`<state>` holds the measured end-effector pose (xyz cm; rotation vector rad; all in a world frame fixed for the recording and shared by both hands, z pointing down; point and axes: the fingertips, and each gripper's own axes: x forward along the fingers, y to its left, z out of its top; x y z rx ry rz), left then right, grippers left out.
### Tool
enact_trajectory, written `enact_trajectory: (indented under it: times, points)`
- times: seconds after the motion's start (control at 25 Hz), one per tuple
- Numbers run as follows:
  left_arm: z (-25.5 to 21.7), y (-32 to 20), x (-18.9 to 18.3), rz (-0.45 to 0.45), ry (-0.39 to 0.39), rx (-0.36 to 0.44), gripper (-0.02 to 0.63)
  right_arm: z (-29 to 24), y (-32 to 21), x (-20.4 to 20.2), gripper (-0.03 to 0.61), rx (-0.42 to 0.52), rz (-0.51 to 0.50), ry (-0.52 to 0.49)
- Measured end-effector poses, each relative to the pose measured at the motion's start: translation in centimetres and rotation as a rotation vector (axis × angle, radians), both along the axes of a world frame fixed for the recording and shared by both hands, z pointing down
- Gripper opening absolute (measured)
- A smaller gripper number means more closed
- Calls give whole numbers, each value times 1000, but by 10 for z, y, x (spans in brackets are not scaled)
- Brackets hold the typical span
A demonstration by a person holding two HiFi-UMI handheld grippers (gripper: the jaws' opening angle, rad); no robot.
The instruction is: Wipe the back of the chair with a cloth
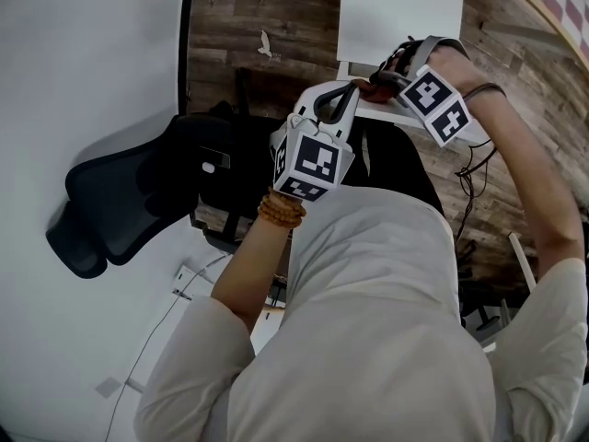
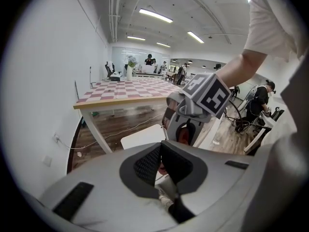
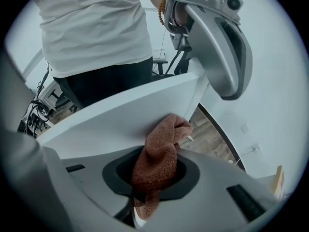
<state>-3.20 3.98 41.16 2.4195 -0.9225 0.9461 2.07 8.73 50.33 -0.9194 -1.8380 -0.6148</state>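
1. Left arm (image 1: 241,270) is bent and tucked against the torso, the wrist with a bead bracelet (image 1: 281,212) cocked up. Judged a parked, standby pose, not a working one.
2. Left gripper (image 1: 339,99) is at the top edge of the chair back, near its corner. Jaw tips are pressed together with nothing I can name between them. There is a pale bit low in the gap; can't tell what it is. It is likely kept here to steady the chair or just stay out of the wipe path.
3. Right arm (image 1: 538,201) reaches forward, further than the left, elbow out to the side and wrist turned in toward the chair.
4. Right gripper (image 1: 394,76) is pinching the rust-brown cloth (image 3: 161,149), which is bunched between the pads. The free end pokes out past the jaws, so fabric and not plastic meets the surface.
5. The cloth's front fold touches the white chair back (image 3: 120,115) close to its upper edge. The wipe looks under way, at the top and near one end, with most of the panel apparently left to cover.
6. The white seat (image 1: 400,7) lies beyond the back. The person stands behind the chair, which suits the task.
7. A black office chair (image 1: 129,196) stands off to the left, well apart on the wood floor (image 1: 267,7), and is not involved.
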Motion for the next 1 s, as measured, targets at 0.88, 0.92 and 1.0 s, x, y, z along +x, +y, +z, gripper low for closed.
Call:
enact_trajectory:
  times: [0.88, 0.92, 1.0]
  points:
    - [0, 0, 1, -4, 25, -10, 34, 67, -11, 17, 87, -50, 25, 118]
    - [0, 0, 0, -4, 25, -11, 34, 70, -11, 18, 86, -55, 23, 124]
    - [0, 0, 0, -4, 26, -14, 34, 76, -8, 20, 87, -64, 15, 136]
